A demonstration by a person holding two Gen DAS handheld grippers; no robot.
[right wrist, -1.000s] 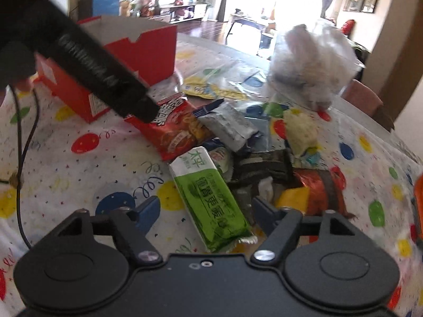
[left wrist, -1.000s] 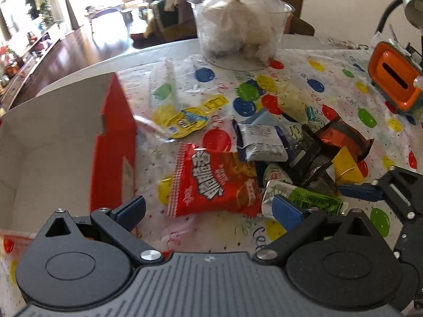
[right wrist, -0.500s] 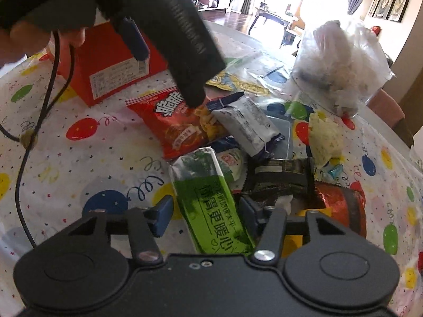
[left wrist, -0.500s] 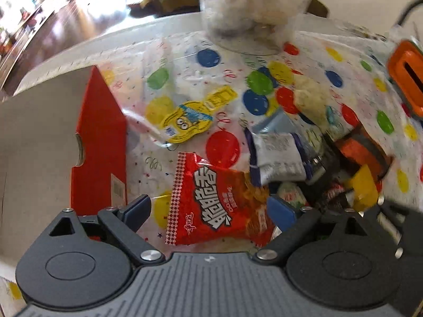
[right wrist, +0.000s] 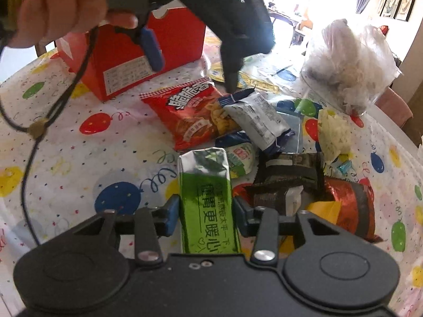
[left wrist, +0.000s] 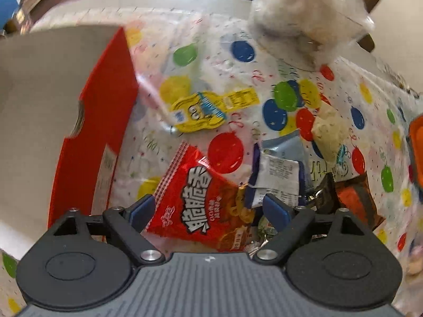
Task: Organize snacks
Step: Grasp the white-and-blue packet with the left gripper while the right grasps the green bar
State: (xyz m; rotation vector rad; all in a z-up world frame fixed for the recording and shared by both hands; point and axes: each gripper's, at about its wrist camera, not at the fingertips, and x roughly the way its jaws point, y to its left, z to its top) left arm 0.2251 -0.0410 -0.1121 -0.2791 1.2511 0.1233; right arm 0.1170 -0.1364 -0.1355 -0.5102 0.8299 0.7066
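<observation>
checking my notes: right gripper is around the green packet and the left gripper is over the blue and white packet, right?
Not quite. The right gripper does have the green packet between its closing fingers, as the right wrist view shows. But the left gripper is over the red snack bag, not the blue and white packet beside it; the left wrist view shows that.

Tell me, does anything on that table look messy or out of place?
Yes. The snacks lie heaped over one another on the balloon tablecloth beside the red box, none visibly inside it: a red chip bag, a white packet overlapping it, and crumpled dark wrappers.
</observation>
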